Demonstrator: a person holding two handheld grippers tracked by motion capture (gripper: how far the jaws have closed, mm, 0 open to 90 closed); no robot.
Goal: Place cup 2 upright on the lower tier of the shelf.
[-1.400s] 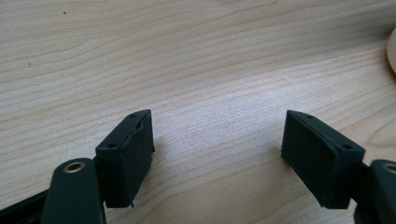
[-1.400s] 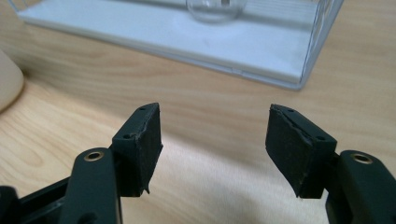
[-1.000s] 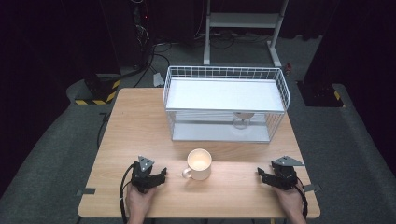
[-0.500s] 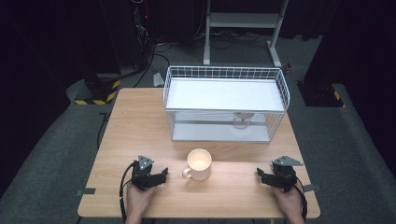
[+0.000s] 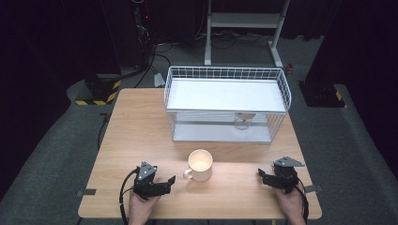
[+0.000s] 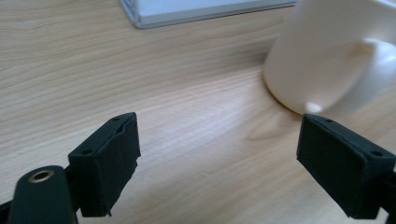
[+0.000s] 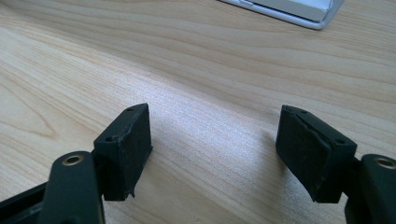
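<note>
A cream mug (image 5: 200, 164) stands upright on the wooden table (image 5: 141, 131), near the front middle, its handle toward the front left. My left gripper (image 5: 165, 182) rests on the table just left of the mug, open, nothing between its jaws. In the left gripper view the mug (image 6: 336, 51) is close at the upper right, just beyond the right jaw. My right gripper (image 5: 264, 176) lies open near the front right corner, pointing left, with bare wood between its pads (image 7: 128, 144).
A white wire basket rack (image 5: 227, 105) stands at the back middle of the table, with a small glass (image 5: 243, 120) on its lower shelf. Its base edge (image 6: 196, 11) appears at the top of the left gripper view. Dark floor and cables surround the table.
</note>
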